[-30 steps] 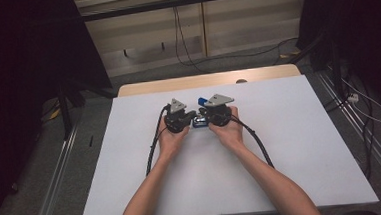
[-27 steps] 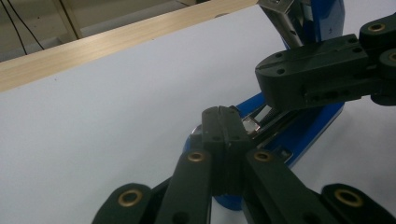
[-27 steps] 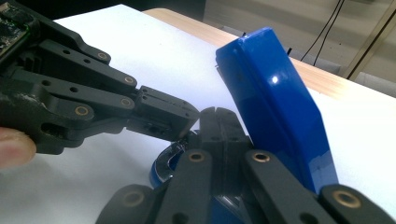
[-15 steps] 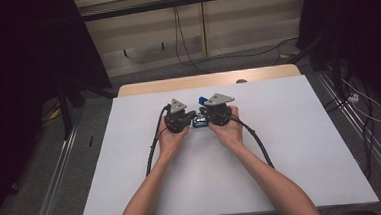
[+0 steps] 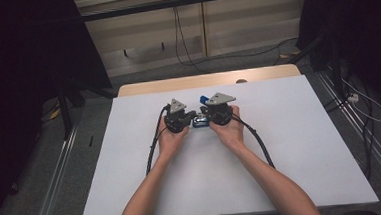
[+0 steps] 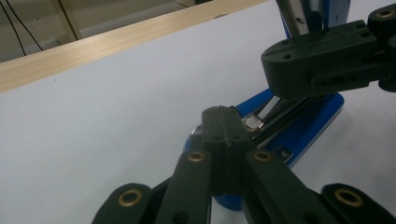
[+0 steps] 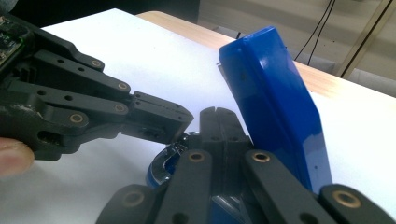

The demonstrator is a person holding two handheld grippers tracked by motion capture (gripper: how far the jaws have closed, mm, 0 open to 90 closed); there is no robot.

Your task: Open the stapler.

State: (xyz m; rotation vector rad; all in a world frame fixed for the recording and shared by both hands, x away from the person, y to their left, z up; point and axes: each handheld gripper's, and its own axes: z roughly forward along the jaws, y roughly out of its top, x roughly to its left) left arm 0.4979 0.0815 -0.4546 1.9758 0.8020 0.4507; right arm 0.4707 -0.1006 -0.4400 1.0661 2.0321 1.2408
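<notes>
High view, white table (image 5: pixel 301 146), wooden edge (image 5: pixel 187 82), grey floor (image 5: pixel 52 171)

The high view looks forward and down on the whole surface (image 5: pixel 301 146) from afar. Each gripper view looks from very near along its own jaws; both share the stapler (image 6: pixel 299 126).

Bright blue stapler (image 5: pixel 200 121) with silvery metal inside showing against a white desk (image 5: pixel 291 146), black left gripper (image 6: pixel 223 122) and black right gripper (image 7: pixel 218 122) with brass-coloured rivets flanking the stapler, pale wood strip (image 5: pixel 207 81) running beyond it
</notes>
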